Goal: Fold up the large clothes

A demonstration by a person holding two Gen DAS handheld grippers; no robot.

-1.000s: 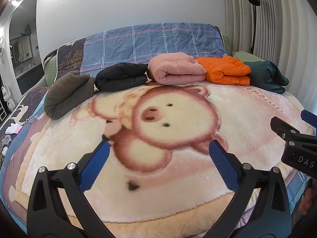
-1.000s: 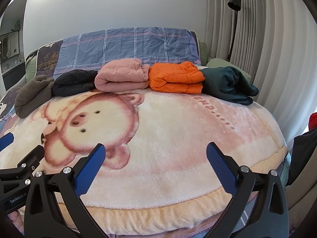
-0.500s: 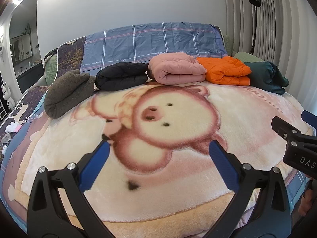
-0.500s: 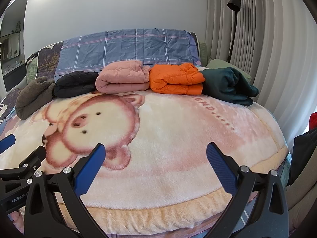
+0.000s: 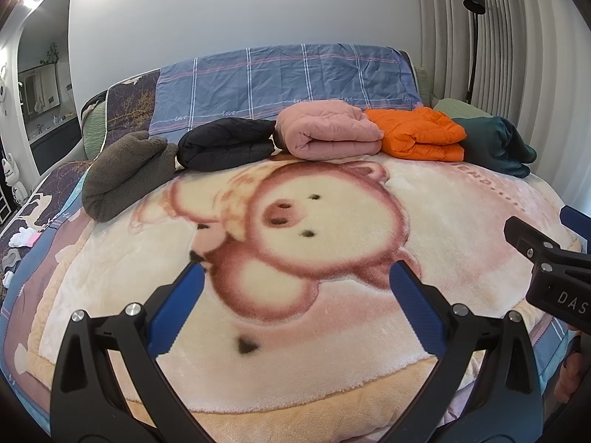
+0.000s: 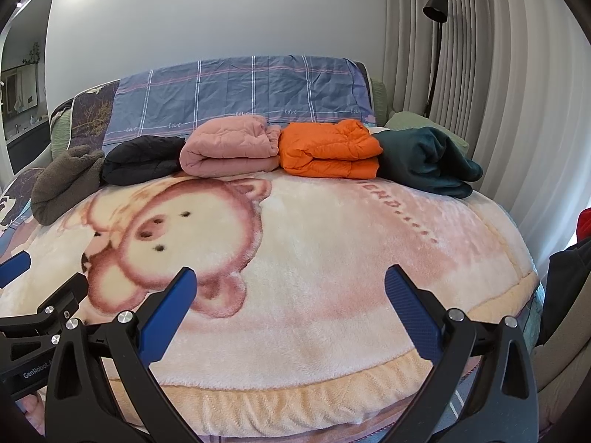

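Note:
Several folded garments lie in a row at the far end of the bed: a grey fleece [image 5: 125,173], a black jacket [image 5: 225,144], a pink quilted jacket [image 5: 328,133], an orange puffer jacket [image 5: 421,134] and a dark green garment [image 5: 495,146]. The same row shows in the right wrist view, with the pink jacket [image 6: 229,147] and the orange jacket [image 6: 328,149] in the middle. My left gripper [image 5: 295,277] is open and empty above the near part of the blanket. My right gripper [image 6: 288,277] is open and empty beside it.
A plush pig-print blanket [image 5: 332,350] covers the bed [image 6: 332,332]. A blue plaid cover [image 5: 280,85] leans at the headboard. A black floor lamp [image 6: 436,37] and curtains stand at the right. Dark clothing [image 6: 565,277] hangs off the right edge. Small items [image 5: 24,238] lie at the left.
Both views have drifted slightly; the bed and garments sit a little lower in frame. Both grippers stay open and empty, and the garments have not moved.

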